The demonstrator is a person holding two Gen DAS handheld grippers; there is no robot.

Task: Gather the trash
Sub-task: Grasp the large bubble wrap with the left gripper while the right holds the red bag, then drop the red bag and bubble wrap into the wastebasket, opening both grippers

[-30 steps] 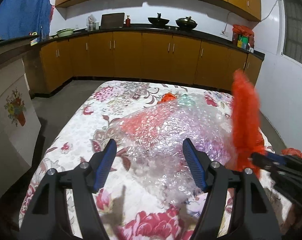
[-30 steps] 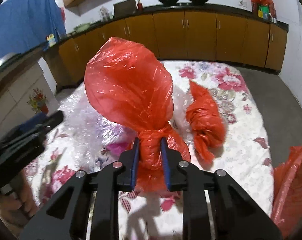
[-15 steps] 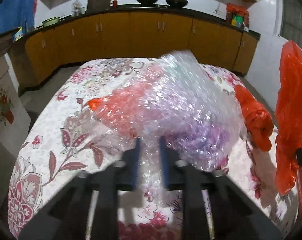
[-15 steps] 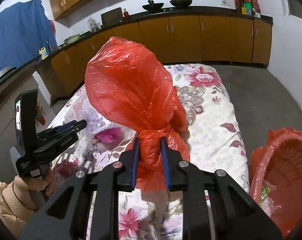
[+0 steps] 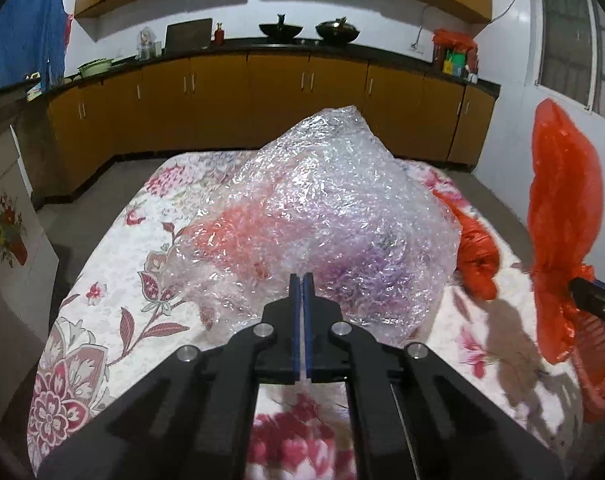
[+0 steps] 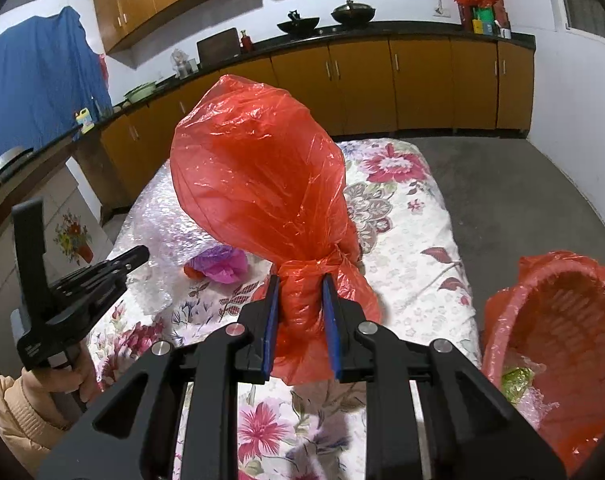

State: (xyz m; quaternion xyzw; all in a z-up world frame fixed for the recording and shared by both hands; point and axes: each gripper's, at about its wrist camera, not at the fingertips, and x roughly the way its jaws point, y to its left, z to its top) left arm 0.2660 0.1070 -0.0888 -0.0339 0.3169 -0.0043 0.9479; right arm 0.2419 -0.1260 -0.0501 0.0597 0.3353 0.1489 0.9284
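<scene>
My left gripper (image 5: pixel 302 280) is shut on the near edge of a big sheet of clear bubble wrap (image 5: pixel 330 216), lifted off the flowered table (image 5: pixel 114 280); it also shows in the right wrist view (image 6: pixel 170 220). My right gripper (image 6: pixel 300 284) is shut on the knotted neck of a puffed red plastic bag (image 6: pixel 258 176), held in the air; the bag shows at the right in the left wrist view (image 5: pixel 562 208). A second crumpled red bag (image 5: pixel 476 256) lies on the table. A purple wad (image 6: pixel 222 264) lies under the wrap.
A red basket (image 6: pixel 550 320) lined with red plastic stands at the table's right edge, with scraps inside. Orange kitchen cabinets (image 5: pixel 278 100) run along the back wall. A white cabinet with a flower print (image 5: pixel 6 232) stands left of the table.
My left gripper closed on the bubble wrap and raised it. My right gripper carried the red bag to the right, toward the basket.
</scene>
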